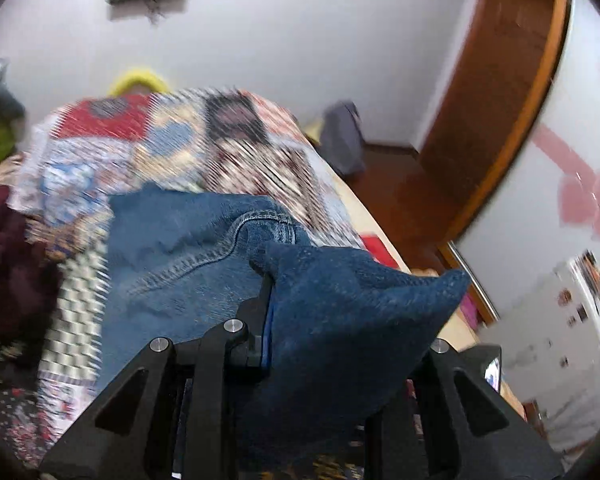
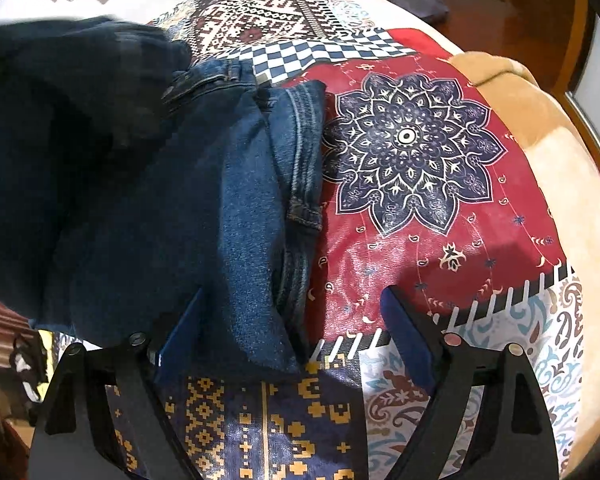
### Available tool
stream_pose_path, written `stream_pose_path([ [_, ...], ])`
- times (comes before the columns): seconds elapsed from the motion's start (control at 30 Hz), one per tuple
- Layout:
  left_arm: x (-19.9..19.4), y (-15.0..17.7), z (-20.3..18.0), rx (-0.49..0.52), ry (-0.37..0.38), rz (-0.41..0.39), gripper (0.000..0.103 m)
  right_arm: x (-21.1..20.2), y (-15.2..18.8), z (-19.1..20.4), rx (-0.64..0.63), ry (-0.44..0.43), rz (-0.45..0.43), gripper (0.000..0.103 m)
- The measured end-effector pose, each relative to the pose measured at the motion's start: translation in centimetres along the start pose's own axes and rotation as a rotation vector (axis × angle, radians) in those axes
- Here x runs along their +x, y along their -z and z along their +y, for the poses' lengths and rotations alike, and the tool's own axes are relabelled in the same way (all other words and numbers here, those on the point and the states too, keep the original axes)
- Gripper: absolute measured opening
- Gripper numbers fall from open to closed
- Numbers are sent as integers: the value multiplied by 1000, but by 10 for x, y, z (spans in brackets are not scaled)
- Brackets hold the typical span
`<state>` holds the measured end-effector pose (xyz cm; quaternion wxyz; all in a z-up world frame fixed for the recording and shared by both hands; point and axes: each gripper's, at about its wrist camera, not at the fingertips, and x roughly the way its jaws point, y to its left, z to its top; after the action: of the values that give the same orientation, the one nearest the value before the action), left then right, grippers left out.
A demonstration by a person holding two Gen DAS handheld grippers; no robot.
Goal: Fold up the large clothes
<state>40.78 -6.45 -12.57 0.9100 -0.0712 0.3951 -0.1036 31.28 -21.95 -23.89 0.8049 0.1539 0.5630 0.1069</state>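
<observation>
Blue denim jeans (image 2: 228,184) lie on a patchwork bedspread (image 2: 412,240). In the left wrist view my left gripper (image 1: 300,300) is shut on a fold of the jeans (image 1: 340,320), lifted above the bed; the denim drapes over the right finger and hides it. In the right wrist view my right gripper (image 2: 292,320) is open. Its left finger (image 2: 184,320) is at the jeans' near edge and its right finger (image 2: 404,328) is over bare bedspread. A dark, blurred lifted part of the jeans (image 2: 60,120) fills the left of that view.
The bed's tan mattress edge (image 2: 548,160) runs along the right. A wooden door frame (image 1: 500,100) and dark floor lie beyond it. A dark maroon cloth (image 1: 8,260) lies at the bed's left. A grey garment (image 1: 342,140) hangs past the far corner.
</observation>
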Motion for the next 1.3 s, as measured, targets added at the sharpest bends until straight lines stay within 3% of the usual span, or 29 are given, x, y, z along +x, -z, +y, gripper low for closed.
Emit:
stream_pose_path([
  [0.27, 49, 38, -16, 59, 104, 235, 29, -18, 10, -14, 15, -35, 15, 85],
  [0.4, 42, 48, -21, 117, 103, 254, 33, -37, 24, -14, -20, 17, 1, 85],
  [0.53, 25, 47, -24, 115, 175, 278, 58, -52, 36, -18, -48, 64, -12, 85],
  [0.63, 10, 43, -27, 86, 229, 281, 61, -64, 40, -23, -42, 64, -22, 85],
  [0.73, -16, 33, -26, 67, 292, 232, 61, -75, 39, -25, -30, 63, -43, 85],
  [0.87, -53, 18, -11, 72, 215, 116, 61, -96, 34, -18, -33, 52, -87, 85],
  [1.0, -71, 12, 24, 73, 72, 49, 61, -111, 25, -4, -51, 53, -129, 85],
  [1.17, -64, 30, 73, 65, -72, 93, 61, -119, 11, 12, -75, 37, -188, 85],
  [1.3, -39, 59, 105, 44, -113, 197, 61, -117, -1, 26, -100, 12, -215, 85],
])
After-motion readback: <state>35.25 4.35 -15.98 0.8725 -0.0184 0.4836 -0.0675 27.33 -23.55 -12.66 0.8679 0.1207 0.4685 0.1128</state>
